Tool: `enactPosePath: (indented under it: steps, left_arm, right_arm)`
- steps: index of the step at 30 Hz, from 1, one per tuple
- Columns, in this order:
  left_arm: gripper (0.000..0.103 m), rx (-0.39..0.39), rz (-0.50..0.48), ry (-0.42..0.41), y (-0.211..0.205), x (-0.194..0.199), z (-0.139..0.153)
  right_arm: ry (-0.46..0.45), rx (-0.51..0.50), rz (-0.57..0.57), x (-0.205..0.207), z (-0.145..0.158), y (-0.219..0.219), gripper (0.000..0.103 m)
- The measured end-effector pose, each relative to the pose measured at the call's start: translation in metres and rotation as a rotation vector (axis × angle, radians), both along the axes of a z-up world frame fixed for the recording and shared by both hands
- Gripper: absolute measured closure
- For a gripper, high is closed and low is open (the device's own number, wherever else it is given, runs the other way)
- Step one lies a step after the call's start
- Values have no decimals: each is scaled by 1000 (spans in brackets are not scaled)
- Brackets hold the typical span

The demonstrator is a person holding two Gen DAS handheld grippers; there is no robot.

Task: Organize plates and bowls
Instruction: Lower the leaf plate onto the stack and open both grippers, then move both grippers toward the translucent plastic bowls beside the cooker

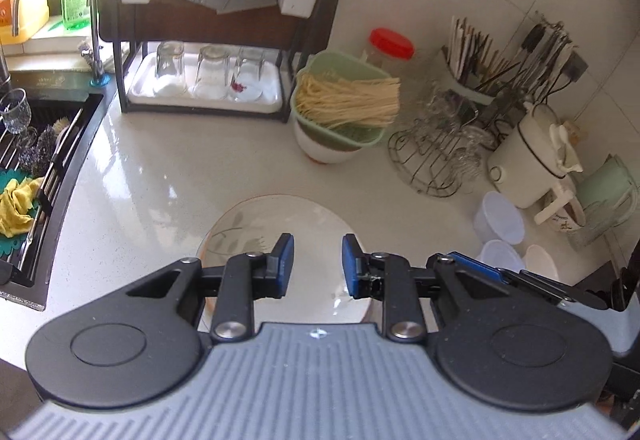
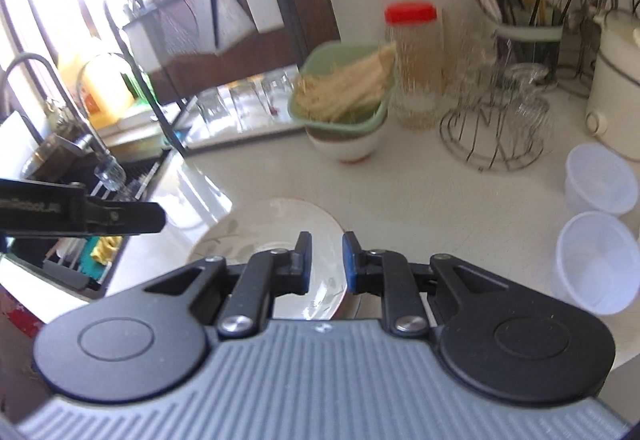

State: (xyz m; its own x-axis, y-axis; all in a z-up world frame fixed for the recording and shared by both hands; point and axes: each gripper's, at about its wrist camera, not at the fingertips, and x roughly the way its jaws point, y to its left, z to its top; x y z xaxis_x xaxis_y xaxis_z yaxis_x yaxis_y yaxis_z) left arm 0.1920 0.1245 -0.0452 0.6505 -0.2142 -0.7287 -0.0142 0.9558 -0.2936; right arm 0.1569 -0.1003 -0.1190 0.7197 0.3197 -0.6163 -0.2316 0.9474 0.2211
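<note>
1. Both grippers, left gripper (image 1: 318, 266) and right gripper (image 2: 327, 262), hover over the plate (image 1: 280, 224) lying flat on the bench (image 1: 160, 168), jaws narrow and empty.
2. Narrow jaws could skid off its rim.
3. A shoved plate might hit the cups (image 2: 596, 264).

My left gripper (image 1: 318, 266) has a grey ribbed housing, two round black discs with embossed circles, black linkage arms with silver screws, and blue pads on its fingers (image 1: 283, 266). My right gripper (image 2: 325, 262) looks the same. White lettering marks the left one's side, too blurred to read.
</note>
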Motion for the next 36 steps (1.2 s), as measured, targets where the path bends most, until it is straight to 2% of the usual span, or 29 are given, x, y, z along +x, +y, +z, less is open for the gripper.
enactPosePath:
  steps: [6, 10, 15, 18, 31, 36]
  left_arm:
    - [74, 5, -4, -53, -17, -31, 20]
    - [74, 57, -16, -63, -29, -47, 21]
    - [74, 45, -32, -64, -29, -58, 20]
    - [74, -3, -38, -48, -23, -47, 13]
    - [74, -31, -202, -27, -39, 3, -8]
    - [74, -33, -301, -17, -57, 23, -18]
  right_arm:
    - [-79, 5, 17, -39, 32, -16, 84]
    - [-120, 15, 16, -61, 44, -26, 84]
    - [-123, 36, -3, -73, 52, -35, 84]
    - [-119, 51, -38, -77, 54, -41, 84]
    - [-140, -14, -226, -75, 44, -50, 83]
    - [-103, -54, -315, -77, 31, -59, 82]
